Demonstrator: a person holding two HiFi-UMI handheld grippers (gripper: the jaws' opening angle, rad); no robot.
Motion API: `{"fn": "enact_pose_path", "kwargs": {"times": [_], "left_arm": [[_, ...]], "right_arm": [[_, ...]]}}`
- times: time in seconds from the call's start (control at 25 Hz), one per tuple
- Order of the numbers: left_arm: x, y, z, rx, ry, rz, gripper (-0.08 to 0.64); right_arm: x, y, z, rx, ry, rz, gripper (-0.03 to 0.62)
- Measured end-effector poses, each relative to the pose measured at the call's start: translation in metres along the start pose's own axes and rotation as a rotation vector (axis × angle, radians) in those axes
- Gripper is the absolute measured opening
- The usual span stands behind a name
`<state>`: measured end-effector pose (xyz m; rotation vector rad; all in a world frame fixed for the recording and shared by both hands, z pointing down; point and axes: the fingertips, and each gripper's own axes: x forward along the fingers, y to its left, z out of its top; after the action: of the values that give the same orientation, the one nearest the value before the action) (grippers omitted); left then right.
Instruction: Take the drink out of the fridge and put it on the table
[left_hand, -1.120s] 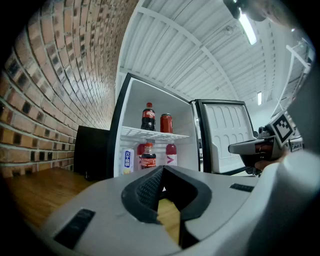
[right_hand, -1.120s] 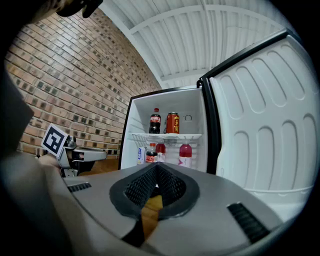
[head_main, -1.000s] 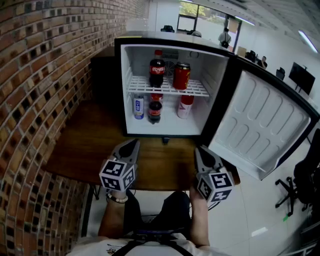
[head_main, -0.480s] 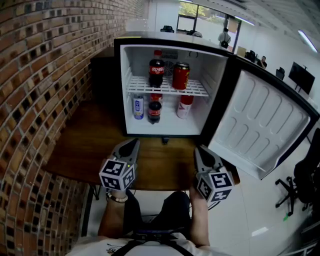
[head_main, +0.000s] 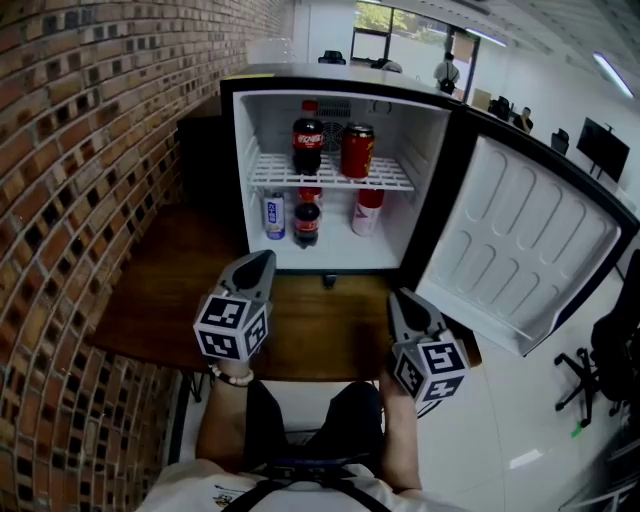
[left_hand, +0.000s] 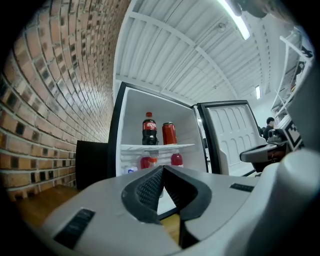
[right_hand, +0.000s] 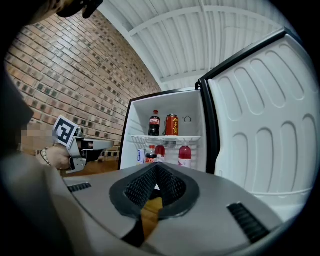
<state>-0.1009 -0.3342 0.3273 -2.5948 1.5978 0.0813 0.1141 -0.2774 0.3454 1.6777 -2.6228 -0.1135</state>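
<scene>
A small fridge (head_main: 240, 180) stands open on the wooden table (head_main: 170, 300). Its upper wire shelf holds a cola bottle (head_main: 307, 143) and a red can (head_main: 357, 150). On the fridge floor stand a blue-white can (head_main: 275, 214), a small cola bottle (head_main: 307, 222) and a red bottle (head_main: 368, 210). My left gripper (head_main: 262, 262) hovers in front of the fridge's left half, shut and holding nothing (left_hand: 162, 167). My right gripper (head_main: 397, 300) is level near the table's front edge, also shut and holding nothing (right_hand: 156, 165). Both point at the fridge, well short of the drinks.
The fridge door (head_main: 530, 250) swings wide open to the right, past the table's edge. A brick wall (head_main: 80, 150) runs along the left. A dark box (head_main: 205, 160) sits left of the fridge. An office chair (head_main: 600, 370) stands on the floor at right.
My left gripper has risen a little and its tip now sits nearer the fridge's lower edge. The right gripper has stayed where it was.
</scene>
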Motion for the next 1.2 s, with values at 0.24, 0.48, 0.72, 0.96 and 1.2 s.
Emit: {"fn": "enact_pose_path", "kwargs": {"times": [0.24,0.48,0.72,0.96,1.2], "left_arm": [[0.028,0.014,0.043,0.026,-0.062,0.009,0.002],[0.071,0.011,0.09,0.039,-0.091,-0.048,0.138],[0.123,0.007,0.121,0.052,-0.063,-0.068,0.287],[0.174,0.023,0.12,0.005,0.008,-0.039,0.396],[0.207,0.039,0.124,0.007,0.051,0.032,0.439]], "right_arm": [[-0.001,-0.001,0.002,0.003,-0.004,0.001,0.017],[-0.005,-0.007,0.001,0.012,-0.009,-0.009,0.017],[-0.007,-0.012,0.0,0.017,-0.011,-0.015,0.017],[-0.012,-0.021,-0.003,0.029,-0.015,-0.032,0.017],[-0.014,-0.029,-0.008,0.036,-0.01,-0.039,0.017]]}}
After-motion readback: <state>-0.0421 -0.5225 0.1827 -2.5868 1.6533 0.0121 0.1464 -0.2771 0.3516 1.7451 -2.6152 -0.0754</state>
